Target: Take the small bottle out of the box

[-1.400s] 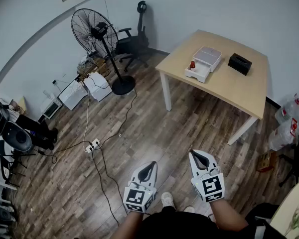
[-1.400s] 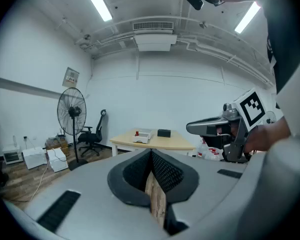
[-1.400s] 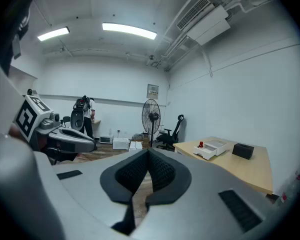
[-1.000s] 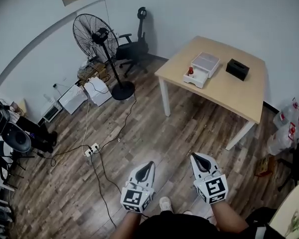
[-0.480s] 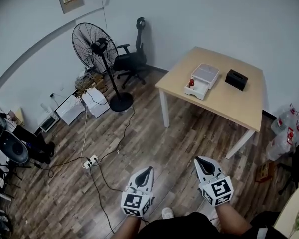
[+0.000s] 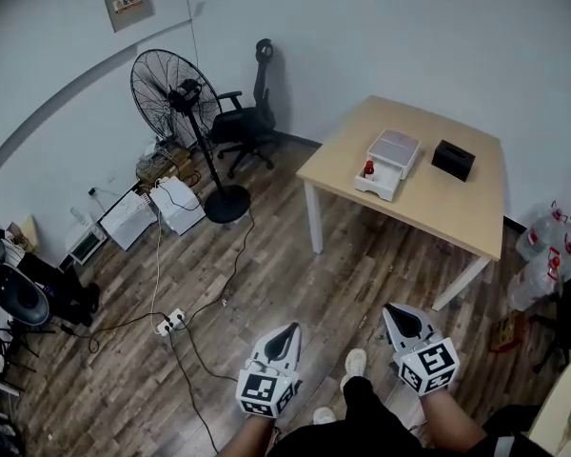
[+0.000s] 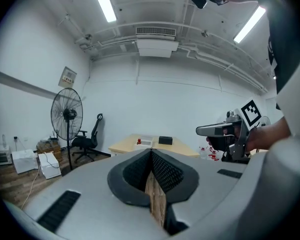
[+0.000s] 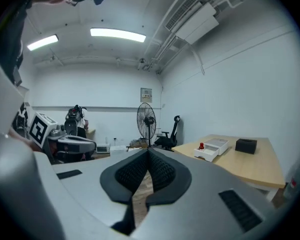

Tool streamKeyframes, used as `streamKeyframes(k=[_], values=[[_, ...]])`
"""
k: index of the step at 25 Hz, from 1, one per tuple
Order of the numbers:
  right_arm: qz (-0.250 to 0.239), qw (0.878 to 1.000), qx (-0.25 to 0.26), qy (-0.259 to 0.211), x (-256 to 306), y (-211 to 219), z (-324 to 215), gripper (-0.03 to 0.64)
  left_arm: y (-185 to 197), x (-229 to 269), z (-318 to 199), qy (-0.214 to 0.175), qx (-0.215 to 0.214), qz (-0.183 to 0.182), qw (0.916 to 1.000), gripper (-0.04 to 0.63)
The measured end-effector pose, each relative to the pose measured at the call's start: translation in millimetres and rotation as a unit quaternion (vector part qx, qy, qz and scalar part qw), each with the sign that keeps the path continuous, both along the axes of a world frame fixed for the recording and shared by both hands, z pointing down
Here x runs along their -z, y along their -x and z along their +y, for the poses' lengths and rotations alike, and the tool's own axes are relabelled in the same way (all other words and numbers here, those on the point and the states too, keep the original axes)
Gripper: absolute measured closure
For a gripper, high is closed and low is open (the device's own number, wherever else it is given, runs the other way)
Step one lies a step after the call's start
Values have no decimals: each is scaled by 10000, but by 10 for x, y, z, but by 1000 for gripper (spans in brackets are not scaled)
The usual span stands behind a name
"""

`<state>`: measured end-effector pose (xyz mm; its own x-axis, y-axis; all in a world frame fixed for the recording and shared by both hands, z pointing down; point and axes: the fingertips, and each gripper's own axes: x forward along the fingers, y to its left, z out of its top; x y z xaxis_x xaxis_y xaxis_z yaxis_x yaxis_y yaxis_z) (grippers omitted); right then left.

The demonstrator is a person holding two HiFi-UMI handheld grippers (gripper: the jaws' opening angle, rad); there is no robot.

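Left gripper [image 6: 286, 331] and right gripper [image 6: 398, 312] sit low in the head view over the wood floor [image 6: 295, 255], both pointing roughly toward the table [image 6: 438, 203] — each has its jaws pressed together with nothing between them, per both gripper views. Small bottle [image 6: 368, 168], red-capped, stands upright in the open lower part of the white box [image 6: 396, 147], at its left end, on the table's near-left area, well apart from both grippers. Black box [image 6: 454, 159] sits just right of the white one, not touching. Table leg [image 6: 314, 215] at the near corner faces the person. Left of the table: pedestal fan [image 6: 171, 91], office chair [image 6: 248, 114] behind it near the wall, white cases [image 6: 178, 204] on the floor. A cable [image 6: 230, 279] trails from the fan base toward a power strip [image 6: 170, 324] — ahead-left of the left gripper. Person's shoe [image 6: 355, 361] shows between the grippers. Clear water bottles [image 6: 542, 246] stand at the right edge beside the table
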<state>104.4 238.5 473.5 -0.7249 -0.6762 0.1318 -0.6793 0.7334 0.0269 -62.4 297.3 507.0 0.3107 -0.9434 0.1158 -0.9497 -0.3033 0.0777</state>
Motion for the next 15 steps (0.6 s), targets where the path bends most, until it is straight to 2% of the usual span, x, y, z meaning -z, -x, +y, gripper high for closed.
streamKeyframes(k=[8,15], values=[[-139,9998,103,-109,159,242,-729,604,133,156,-702,-122,-6,-77,9999,581],[-155,9995,255,-37,109,243,-1540,604,98,144,-1468,-42,51,-207,9998,581]])
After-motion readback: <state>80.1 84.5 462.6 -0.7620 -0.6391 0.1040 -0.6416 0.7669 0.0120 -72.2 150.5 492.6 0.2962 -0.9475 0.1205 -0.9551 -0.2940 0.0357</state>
